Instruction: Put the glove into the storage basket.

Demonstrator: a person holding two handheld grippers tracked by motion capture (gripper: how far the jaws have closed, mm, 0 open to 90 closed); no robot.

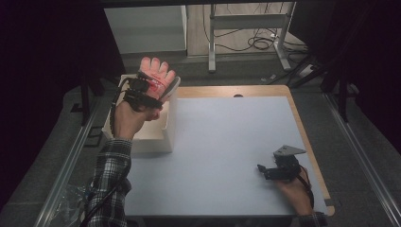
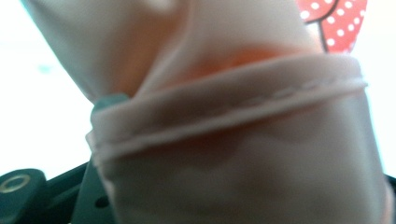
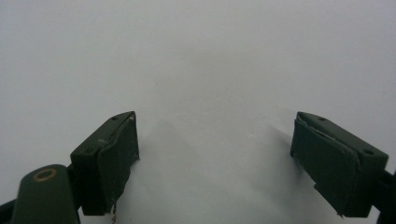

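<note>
A pink glove (image 1: pixel 156 75) is held up in the air over the white box (image 1: pixel 151 137), above the box's far end. The glove's fingers are pointed up and away from the person, and its cuff is pointed down, so its long line is run from the cuff up to the fingertips, tipped a little toward the far side of the box. In the left gripper view the stitched cuff (image 2: pixel 233 102) is seen very close, with a red patch with white dots (image 2: pixel 338 21) above it. The glove is pinched near the cuff by the left gripper (image 1: pixel 144 92), which is closed on it. It looks as if the glove is either being lifted out of the box or being put into it; which one cannot be told. For the next move, the glove should be kept pinched and carried with care so it is not caught on the box's wall. The right gripper (image 1: pixel 276 170) is rested on the desk (image 1: pixel 227 142), well to the right of the box, wide open and with nothing in it.
</note>
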